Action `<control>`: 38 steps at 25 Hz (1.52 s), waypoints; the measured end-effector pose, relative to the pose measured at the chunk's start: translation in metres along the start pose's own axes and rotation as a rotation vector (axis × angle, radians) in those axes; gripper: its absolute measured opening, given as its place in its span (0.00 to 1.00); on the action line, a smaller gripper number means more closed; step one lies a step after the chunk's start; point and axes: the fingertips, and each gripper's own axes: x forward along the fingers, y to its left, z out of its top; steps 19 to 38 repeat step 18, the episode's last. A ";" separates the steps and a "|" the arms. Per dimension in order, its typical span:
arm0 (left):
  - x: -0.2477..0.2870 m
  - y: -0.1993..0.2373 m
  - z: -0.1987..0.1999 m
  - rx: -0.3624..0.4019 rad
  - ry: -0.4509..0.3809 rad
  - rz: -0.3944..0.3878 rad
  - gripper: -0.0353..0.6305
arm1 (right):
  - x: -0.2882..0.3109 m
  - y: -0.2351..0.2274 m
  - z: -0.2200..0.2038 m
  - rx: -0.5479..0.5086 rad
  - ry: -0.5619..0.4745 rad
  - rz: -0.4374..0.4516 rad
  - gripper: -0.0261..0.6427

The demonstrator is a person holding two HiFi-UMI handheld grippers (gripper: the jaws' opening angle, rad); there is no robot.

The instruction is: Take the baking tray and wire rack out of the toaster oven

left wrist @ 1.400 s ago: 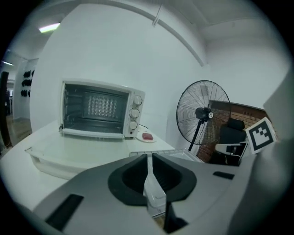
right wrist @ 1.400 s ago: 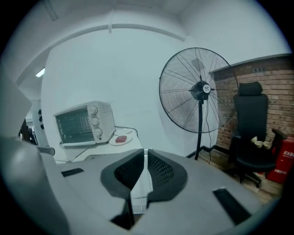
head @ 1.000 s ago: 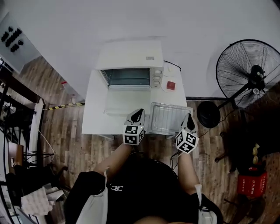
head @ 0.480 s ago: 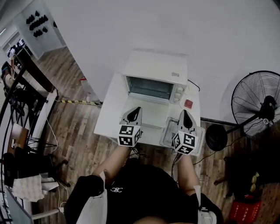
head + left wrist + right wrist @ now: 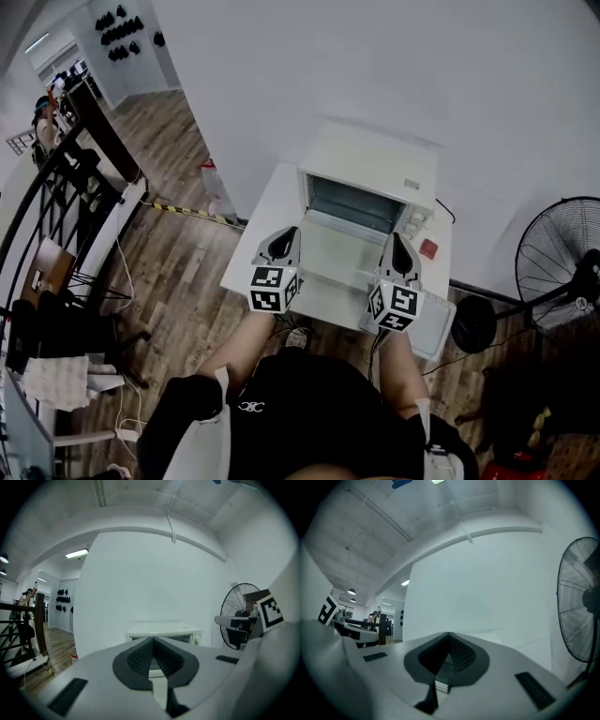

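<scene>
Only the head view shows the baking tray (image 5: 437,330), a pale grey slab on the near right corner of the white table (image 5: 267,230). It is partly behind the right gripper (image 5: 397,237), so its long axis and the wire rack cannot be made out. The left gripper (image 5: 153,641) looks level at the toaster oven (image 5: 186,635); the right gripper view catches only wall and the fan (image 5: 581,602). Both grippers are clenched on nothing, above the table's near edge. The oven's long side runs left to right, its mouth faces near and its door (image 5: 342,251) lies folded down. Bare wooden floor (image 5: 178,272) opens leftward, with the wall close behind the oven.
</scene>
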 end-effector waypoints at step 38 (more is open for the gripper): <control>0.011 0.005 0.008 -0.034 -0.017 -0.031 0.08 | 0.013 0.003 -0.008 0.039 0.007 0.015 0.04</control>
